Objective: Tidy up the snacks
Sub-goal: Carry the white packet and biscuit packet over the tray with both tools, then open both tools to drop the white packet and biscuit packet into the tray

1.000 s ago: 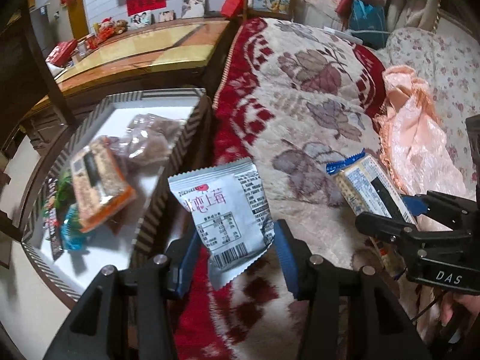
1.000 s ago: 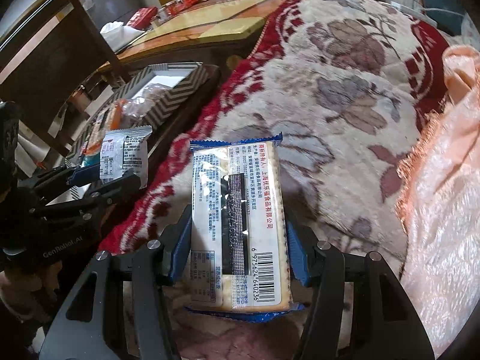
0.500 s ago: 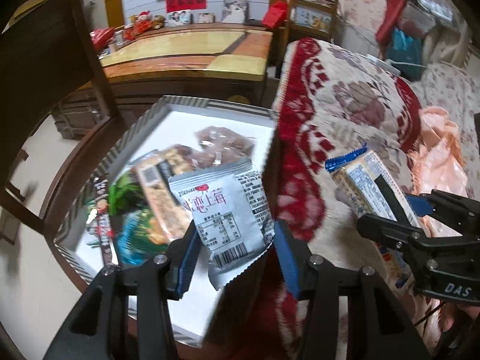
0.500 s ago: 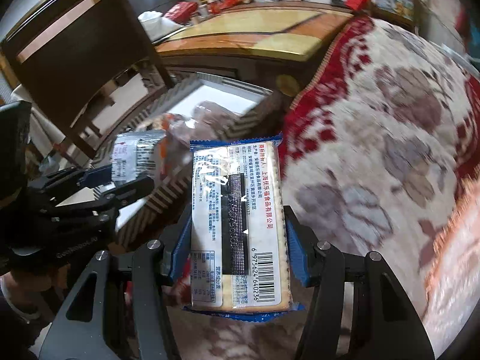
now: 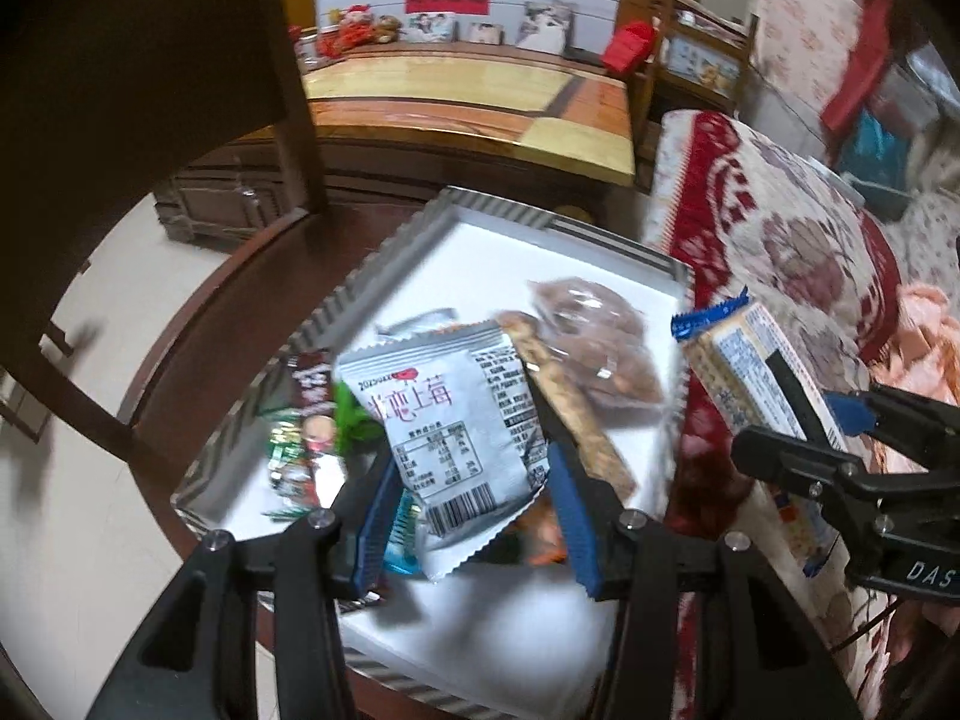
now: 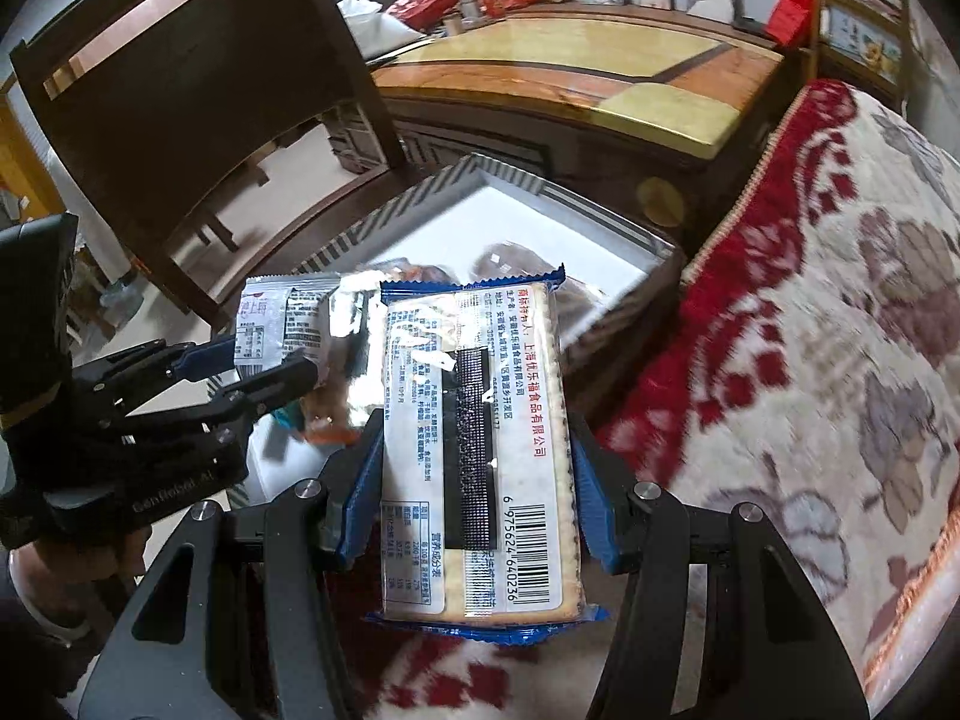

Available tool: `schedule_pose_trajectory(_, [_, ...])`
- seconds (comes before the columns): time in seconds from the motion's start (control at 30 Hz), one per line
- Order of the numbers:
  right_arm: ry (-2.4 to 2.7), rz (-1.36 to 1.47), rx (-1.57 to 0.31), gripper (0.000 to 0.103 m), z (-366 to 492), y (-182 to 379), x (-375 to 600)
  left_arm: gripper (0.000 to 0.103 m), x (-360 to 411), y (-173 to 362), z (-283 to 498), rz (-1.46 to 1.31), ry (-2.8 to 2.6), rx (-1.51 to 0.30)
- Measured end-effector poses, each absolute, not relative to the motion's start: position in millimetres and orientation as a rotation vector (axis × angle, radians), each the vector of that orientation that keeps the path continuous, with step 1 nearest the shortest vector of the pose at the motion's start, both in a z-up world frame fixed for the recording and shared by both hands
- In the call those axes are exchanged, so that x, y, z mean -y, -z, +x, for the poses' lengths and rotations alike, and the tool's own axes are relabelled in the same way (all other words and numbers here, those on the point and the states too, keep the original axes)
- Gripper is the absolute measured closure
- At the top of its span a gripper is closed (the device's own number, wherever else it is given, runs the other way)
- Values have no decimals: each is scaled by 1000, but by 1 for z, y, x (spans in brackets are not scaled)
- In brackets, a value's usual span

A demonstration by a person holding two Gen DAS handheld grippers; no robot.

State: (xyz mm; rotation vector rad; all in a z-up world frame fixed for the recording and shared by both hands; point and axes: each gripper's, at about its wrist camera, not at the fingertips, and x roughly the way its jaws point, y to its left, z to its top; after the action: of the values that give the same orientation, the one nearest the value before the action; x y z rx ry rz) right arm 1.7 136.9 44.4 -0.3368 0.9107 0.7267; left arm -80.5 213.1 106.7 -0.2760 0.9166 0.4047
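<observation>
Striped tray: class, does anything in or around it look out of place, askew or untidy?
Yes. The snacks in the striped tray lie in a jumbled, overlapping pile, not in rows. One long snack bar slants across a clear bag of brown snacks. Nothing looks spilled or torn.

Your right gripper (image 6: 474,480) is clamped on a long cracker pack (image 6: 480,450) with blue crimped ends, barcode side up, one blue pad pressed to each long edge. To its left, your left gripper (image 6: 258,369) pinches a small silver snack packet (image 6: 282,330). Both hang over the near edge of a white tray (image 6: 480,210) with a striped rim, where several wrapped snacks lie, too blurred to name. A red-and-cream floral blanket (image 6: 810,330) lies to the right.
</observation>
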Motion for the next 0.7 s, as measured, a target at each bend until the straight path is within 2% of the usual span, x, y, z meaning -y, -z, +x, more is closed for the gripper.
schedule_pose_trajectory(0.7, [-730,-365,-955,48,45,-10,-207,52,-243,-80,-73,-322,-437,-944])
